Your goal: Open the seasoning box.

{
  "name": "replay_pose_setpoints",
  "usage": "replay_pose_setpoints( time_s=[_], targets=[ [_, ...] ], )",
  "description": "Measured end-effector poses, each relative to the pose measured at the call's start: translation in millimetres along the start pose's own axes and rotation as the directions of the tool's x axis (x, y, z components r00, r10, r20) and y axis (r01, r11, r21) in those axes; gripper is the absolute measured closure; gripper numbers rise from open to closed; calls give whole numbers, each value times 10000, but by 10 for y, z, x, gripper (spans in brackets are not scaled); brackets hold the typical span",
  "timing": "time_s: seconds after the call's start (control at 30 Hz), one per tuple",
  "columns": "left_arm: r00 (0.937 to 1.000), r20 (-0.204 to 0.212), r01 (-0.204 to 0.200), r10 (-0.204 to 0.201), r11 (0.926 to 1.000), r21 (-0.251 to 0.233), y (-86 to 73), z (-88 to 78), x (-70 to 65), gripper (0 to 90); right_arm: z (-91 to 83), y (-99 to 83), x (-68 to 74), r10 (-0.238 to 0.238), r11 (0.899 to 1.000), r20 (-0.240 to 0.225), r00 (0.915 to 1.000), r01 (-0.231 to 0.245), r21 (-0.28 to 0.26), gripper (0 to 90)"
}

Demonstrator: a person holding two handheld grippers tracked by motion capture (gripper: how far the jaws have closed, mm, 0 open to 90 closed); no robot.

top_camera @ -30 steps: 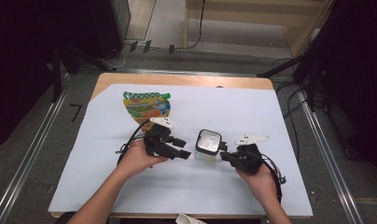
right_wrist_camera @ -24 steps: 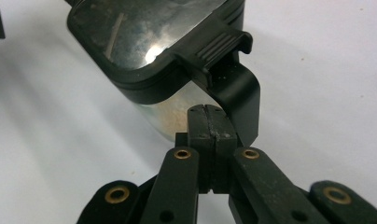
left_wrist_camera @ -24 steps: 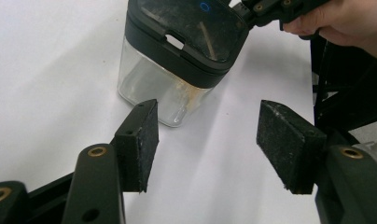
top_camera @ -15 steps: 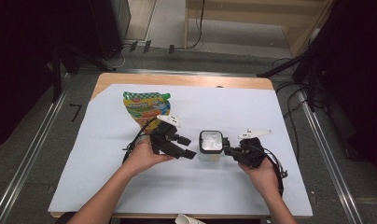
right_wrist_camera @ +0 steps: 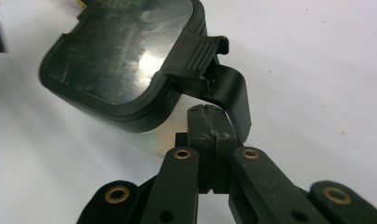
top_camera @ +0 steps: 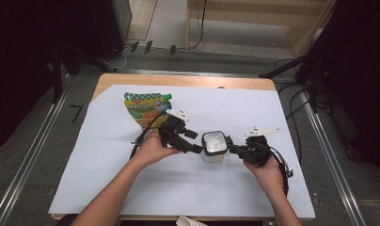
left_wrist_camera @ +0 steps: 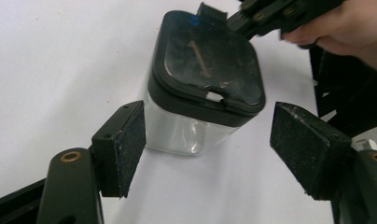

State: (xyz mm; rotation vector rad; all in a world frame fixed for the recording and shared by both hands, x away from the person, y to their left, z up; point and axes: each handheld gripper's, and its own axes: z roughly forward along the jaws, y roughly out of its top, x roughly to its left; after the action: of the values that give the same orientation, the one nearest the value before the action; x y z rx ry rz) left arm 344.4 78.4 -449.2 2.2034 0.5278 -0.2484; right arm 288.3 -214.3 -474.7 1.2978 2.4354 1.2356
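Jar (top_camera: 214, 147), clear with a black lid (left_wrist_camera: 210, 60), stands upright on the white sheet (top_camera: 108, 179) over the table (top_camera: 178, 81), about mid-table, slightly toward the near edge, between the two grippers.

Left gripper (top_camera: 193, 141) comes in from the jar's left, held in the person's left hand (top_camera: 153, 148). Jaws spread, and they have just been opening. In the left gripper view the jar sits in the gap toward the far side; left pad (left_wrist_camera: 128, 140) is just beside the glass wall, right pad (left_wrist_camera: 303, 144) is well clear of it. Neither pad presses on the jar.

Right gripper (top_camera: 231, 147) comes in from the jar's right, held in the right hand (top_camera: 268, 172). Jaws pressed together, nothing between them. In the right gripper view the closed tips sit just under the lid's hinge tab (right_wrist_camera: 224, 88), at the jar's side; cannot tell whether they touch it.

Colourful pouch (top_camera: 148, 109) with a green cap lies flat on the sheet, far and left of the jar, behind the left hand.
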Motion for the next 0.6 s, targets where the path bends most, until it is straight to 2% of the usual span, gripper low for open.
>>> replay_pose_setpoints(
  time_s=[0.1, 0.2, 0.37, 0.43, 0.6],
  targets=[
    [10000, 39, -3, 3, 10000, 43, -8, 14, 4, 274, -49, 6, 1, -43, 10000, 52, 10000, 44, -57, 900],
    [9999, -117, -51, 53, 9999, 147, -22, 39, 5, 263, -82, 13, -17, 8, 9998, 164, 9999, -5, -203, 900],
    [9995, -224, -222, 223, 9997, 38, -19, 72, -14, 212, -121, 30, -44, 147, 9985, 448, 9989, -123, -529, 900],
    [9996, -140, -249, 248, 9997, -42, -20, 101, -19, 199, -135, 40, -62, 241, 9976, 462, 9986, -211, -664, 900],
    [9991, -257, -323, 326, 9994, 99, -24, 236, -51, 166, -50, 37, -91, 307, 9988, 750, 9967, -278, -391, 900]
  ],
)
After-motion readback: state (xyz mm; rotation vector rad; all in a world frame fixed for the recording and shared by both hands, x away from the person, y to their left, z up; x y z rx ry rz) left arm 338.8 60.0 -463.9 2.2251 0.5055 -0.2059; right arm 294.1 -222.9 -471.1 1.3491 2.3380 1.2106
